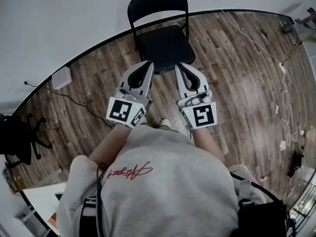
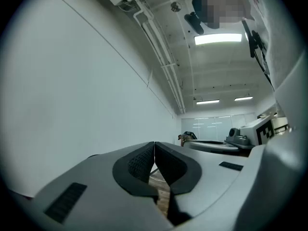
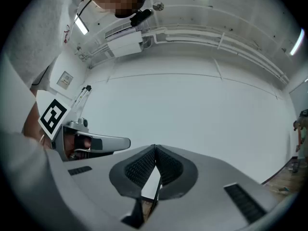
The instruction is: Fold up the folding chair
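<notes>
A black folding chair [image 1: 163,38] stands unfolded on the wood floor against the white wall, straight ahead in the head view; its seat faces me. My left gripper [image 1: 149,65] and right gripper [image 1: 178,66] are held side by side in front of my chest, tips pointing at the seat's front edge but apart from it. Both are shut with nothing between the jaws. In the left gripper view the left gripper [image 2: 154,146] shows its black pads pressed together against the white wall. The right gripper [image 3: 155,149] looks the same in its own view.
A white box [image 1: 61,77] with a cable sits on the floor by the wall at left. A black stand [image 1: 19,139] is at far left. White cables [image 1: 284,90] trail across the floor at right. A white table corner [image 1: 42,201] lies at lower left.
</notes>
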Available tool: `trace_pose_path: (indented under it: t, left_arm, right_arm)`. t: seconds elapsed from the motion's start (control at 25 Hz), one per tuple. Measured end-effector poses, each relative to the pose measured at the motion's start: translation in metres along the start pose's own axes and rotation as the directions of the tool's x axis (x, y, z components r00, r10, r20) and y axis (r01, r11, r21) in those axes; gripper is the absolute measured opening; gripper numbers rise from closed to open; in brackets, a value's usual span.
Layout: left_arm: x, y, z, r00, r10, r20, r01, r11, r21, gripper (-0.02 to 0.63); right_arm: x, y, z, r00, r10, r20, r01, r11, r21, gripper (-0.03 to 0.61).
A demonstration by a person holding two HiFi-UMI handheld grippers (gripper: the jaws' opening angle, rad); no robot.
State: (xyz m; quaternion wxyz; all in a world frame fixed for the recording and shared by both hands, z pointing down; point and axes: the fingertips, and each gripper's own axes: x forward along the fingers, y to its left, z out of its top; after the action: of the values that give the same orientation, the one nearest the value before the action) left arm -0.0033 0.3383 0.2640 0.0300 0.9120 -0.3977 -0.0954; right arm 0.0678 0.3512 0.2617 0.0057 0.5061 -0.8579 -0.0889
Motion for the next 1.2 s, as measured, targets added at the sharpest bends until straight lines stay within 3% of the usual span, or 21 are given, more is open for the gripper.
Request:
trace_pose_path:
  t: [0.76,1.2]
  left_arm:
    - [0.009,0.006,-0.006,1.0,-0.003,0.004,0.003,1.0,-0.002,0.015]
    - [0.018,-0.003,-0.007,0.999,0.048,-0.006,-0.048,0.999,-0.001,0.015]
  right_arm:
    - [0.005,-0.009,-0.002,1.0,-0.019,0.013,0.019,1.0,-0.006,0.015]
    - [0.0,-0.025,-0.001,0.999,-0.006,0.045,0.007,1.0,-0.02,0.017]
